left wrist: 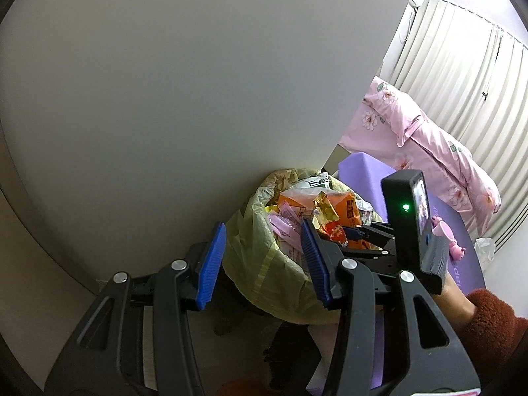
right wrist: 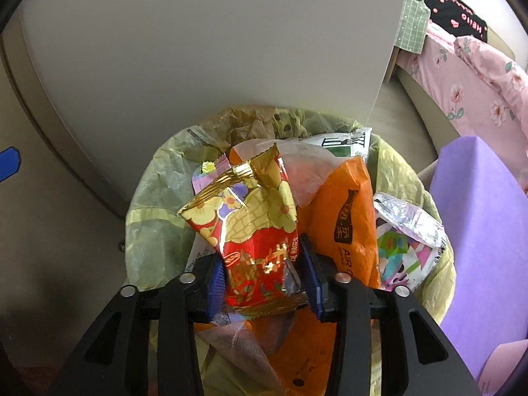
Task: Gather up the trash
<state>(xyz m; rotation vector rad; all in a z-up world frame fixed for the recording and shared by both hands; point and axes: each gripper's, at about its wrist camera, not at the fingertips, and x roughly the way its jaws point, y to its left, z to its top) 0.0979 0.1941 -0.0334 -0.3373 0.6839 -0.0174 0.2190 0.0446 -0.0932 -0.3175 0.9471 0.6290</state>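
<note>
A trash bin with a yellow-green liner [right wrist: 158, 198] stands against a white panel, stuffed with wrappers. My right gripper [right wrist: 264, 277] hangs over its mouth with a red-and-gold snack wrapper [right wrist: 254, 231] between its blue pads; the jaws stand wide and the wrapper sits loosely, uncrushed, on the heap. Beside it lie an orange bag [right wrist: 349, 217] and a silvery colourful wrapper [right wrist: 406, 241]. In the left wrist view the liner [left wrist: 250, 231] shows between the fingers of my left gripper [left wrist: 264, 264], which is open and holds nothing. The right gripper [left wrist: 343, 234] and the red-and-gold wrapper [left wrist: 326, 217] appear there above the bin.
A white panel [left wrist: 198, 82] rises directly behind the bin. A purple foam block [right wrist: 478, 231] crowds its right side. Pink floral bedding [left wrist: 429, 138] and pale curtains lie beyond. A person's hand in a rust-red sleeve [left wrist: 488, 323] holds the right gripper. A pink toy [left wrist: 452, 241] lies on a purple surface.
</note>
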